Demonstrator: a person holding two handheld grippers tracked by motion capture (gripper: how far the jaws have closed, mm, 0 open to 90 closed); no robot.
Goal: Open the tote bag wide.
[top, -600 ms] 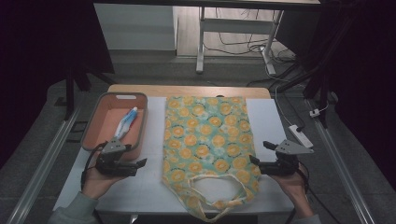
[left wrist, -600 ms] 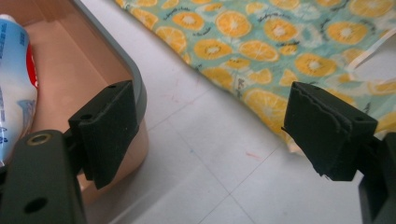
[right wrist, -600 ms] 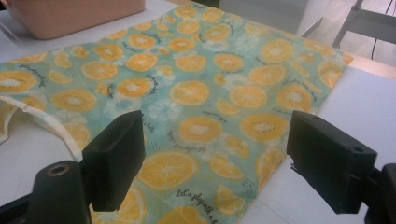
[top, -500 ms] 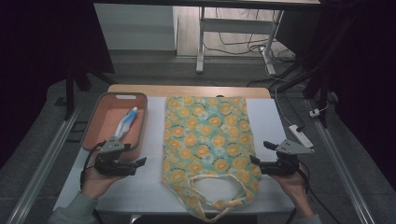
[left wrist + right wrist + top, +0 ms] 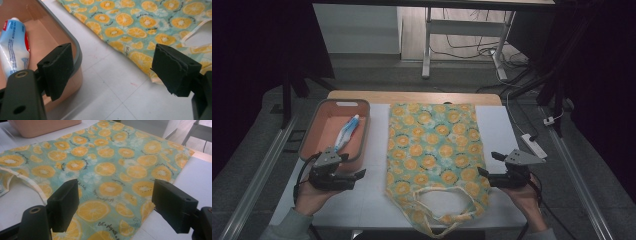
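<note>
Black jaws are held wide apart on the left gripper (image 5: 357, 175) and the right gripper (image 5: 484, 165), between which an orange-print cloth bag (image 5: 432, 155) is spread flat on the white table (image 5: 502, 125), beside a pink tray (image 5: 329, 117) holding a toothpaste tube (image 5: 347, 134).

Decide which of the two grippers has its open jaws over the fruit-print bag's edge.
The right gripper: in its own view, its jaws straddle the edge of the orange-print bag. The left gripper sits over bare table beside the pink tray.

The cloth bag (image 5: 110, 170) carries the printed line "let's play with a…", cut off.
</note>
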